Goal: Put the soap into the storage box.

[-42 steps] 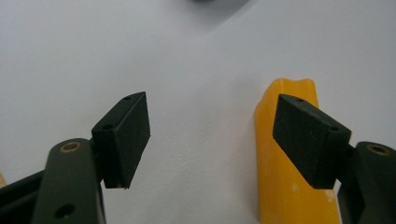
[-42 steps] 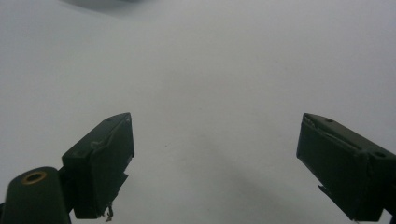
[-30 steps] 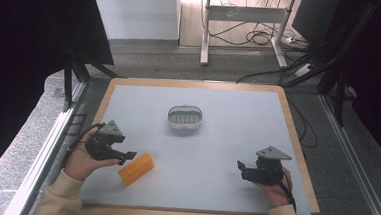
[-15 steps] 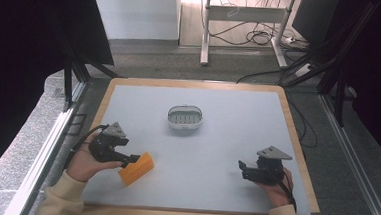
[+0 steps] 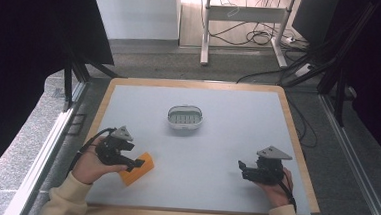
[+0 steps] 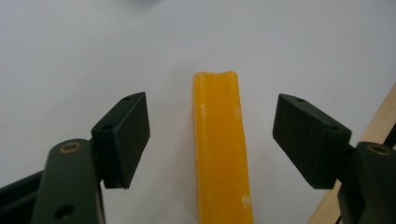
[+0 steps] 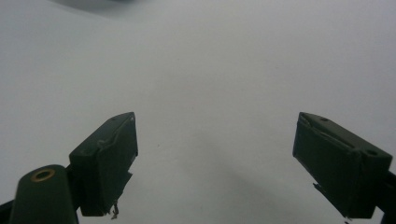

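Left gripper (image 5: 134,164) now forward, open fingers (image 6: 122,135) astride the yellow block (image 6: 220,149).

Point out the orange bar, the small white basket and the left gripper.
orange bar (image 6: 219,149): left gripper view, middle of its top face.
small white basket (image 5: 184,124): high view, its near rim.
left gripper (image 6: 211,140): left gripper view, midway between its open jaws, over the bar.

In your left gripper view the yellow bar (image 6: 219,149) runs off the bottom edge, so its near end is cut away. From above, your left gripper (image 5: 134,162) covers part of it, and the small basket's (image 5: 185,118) contents are too small to tell.
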A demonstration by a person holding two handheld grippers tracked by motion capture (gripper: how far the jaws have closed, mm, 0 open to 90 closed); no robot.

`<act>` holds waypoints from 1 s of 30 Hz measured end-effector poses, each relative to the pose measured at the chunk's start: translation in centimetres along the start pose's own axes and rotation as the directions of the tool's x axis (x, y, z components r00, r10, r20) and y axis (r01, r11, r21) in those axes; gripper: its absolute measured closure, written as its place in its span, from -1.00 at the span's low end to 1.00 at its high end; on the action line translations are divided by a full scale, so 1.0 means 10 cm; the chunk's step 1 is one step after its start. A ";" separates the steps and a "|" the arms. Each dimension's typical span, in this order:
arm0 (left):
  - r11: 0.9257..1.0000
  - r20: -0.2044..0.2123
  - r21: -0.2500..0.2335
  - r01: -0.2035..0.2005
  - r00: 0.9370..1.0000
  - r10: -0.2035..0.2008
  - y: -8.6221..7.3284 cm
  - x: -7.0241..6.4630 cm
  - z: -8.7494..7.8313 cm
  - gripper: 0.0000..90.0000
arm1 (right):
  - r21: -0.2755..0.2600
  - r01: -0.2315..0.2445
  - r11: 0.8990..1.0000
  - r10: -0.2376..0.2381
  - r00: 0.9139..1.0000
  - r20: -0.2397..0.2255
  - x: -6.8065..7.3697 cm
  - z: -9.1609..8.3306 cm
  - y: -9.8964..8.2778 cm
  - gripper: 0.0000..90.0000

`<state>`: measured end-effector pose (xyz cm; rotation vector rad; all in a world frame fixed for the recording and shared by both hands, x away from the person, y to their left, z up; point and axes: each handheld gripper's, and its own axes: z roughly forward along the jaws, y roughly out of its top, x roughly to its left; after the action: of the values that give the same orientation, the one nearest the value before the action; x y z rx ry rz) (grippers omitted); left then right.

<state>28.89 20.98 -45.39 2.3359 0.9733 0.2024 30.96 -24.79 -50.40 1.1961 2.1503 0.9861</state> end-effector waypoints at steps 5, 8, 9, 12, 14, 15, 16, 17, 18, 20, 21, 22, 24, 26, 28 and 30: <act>1.000 0.004 0.020 -0.007 1.000 0.007 0.00 -0.02 0.04 -0.40 | 0.004 0.001 1.000 -0.001 1.000 0.000 0.00 0.00 0.00 -0.68; 0.999 0.007 0.034 -0.011 1.000 0.010 0.00 -0.03 0.08 -0.40 | 0.002 0.000 1.000 0.000 1.000 0.001 0.00 0.00 0.00 -0.68; 0.999 0.007 0.039 -0.011 1.000 0.011 0.00 -0.04 0.09 -0.40 | 0.002 0.000 1.000 0.000 1.000 0.001 0.00 0.00 0.00 -0.68; 0.999 0.007 0.052 -0.011 1.000 0.011 -0.01 -0.05 0.12 -0.40 | 0.004 0.001 1.000 -0.001 1.000 0.001 0.00 0.00 -0.01 -0.68; 0.998 0.006 0.062 -0.012 1.000 0.012 -0.01 -0.05 0.15 -0.40 | 0.005 0.001 1.000 -0.001 1.000 0.001 0.00 0.00 -0.01 -0.68; 0.998 0.005 0.069 -0.012 1.000 0.012 -0.02 -0.06 0.16 -0.40 | 0.005 0.001 1.000 -0.001 1.000 0.001 0.00 0.01 -0.01 -0.68; 0.997 0.005 0.078 -0.015 1.000 0.014 -0.02 -0.06 0.18 -0.39 | 0.006 0.001 1.000 -0.001 1.000 0.001 0.00 0.01 -0.01 -0.68; 0.997 0.005 0.081 -0.013 1.000 0.013 -0.02 -0.07 0.20 -0.39 | 0.006 0.001 1.000 -0.001 1.000 0.001 0.00 0.01 -0.01 -0.68; 0.996 0.006 0.087 -0.012 1.000 0.011 -0.02 -0.07 0.22 -0.39 | 0.007 0.003 1.000 -0.003 1.000 0.002 0.00 0.01 -0.01 -0.68; 0.994 -0.002 0.107 -0.014 1.000 0.014 -0.02 -0.08 0.26 -0.39 | 0.008 0.002 1.000 -0.002 1.000 0.002 0.00 0.01 -0.01 -0.68; 0.994 -0.002 0.107 -0.014 1.000 0.014 -0.02 -0.08 0.26 -0.39 | 0.008 0.001 1.000 -0.001 1.000 0.002 0.00 0.01 -0.01 -0.68; 0.993 -0.005 0.119 -0.011 1.000 0.011 -0.03 -0.08 0.28 -0.39 | 0.008 0.001 1.000 -0.001 1.000 0.002 -0.01 0.01 -0.01 -0.68; 0.992 -0.005 0.124 -0.008 1.000 0.009 -0.03 -0.08 0.30 -0.39 | 0.009 0.001 1.000 -0.001 1.000 0.003 -0.01 0.01 -0.01 -0.68; 0.990 -0.015 0.138 -0.009 1.000 0.012 -0.04 -0.08 0.32 -0.35 | 0.010 0.003 1.000 -0.003 1.000 0.004 -0.01 0.01 -0.01 -0.68; 0.989 -0.018 0.149 -0.010 1.000 0.013 -0.04 -0.08 0.34 -0.33 | 0.010 0.004 1.000 -0.004 1.000 0.005 -0.01 0.01 -0.01 -0.68; 0.987 -0.018 0.162 -0.014 1.000 0.017 -0.05 -0.09 0.37 -0.30 | 0.011 0.007 1.000 -0.007 1.000 0.007 -0.01 0.01 -0.01 -0.68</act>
<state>29.27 18.92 -48.61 2.4935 1.0147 0.1570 31.01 -24.86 -50.57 1.1947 2.1558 0.9666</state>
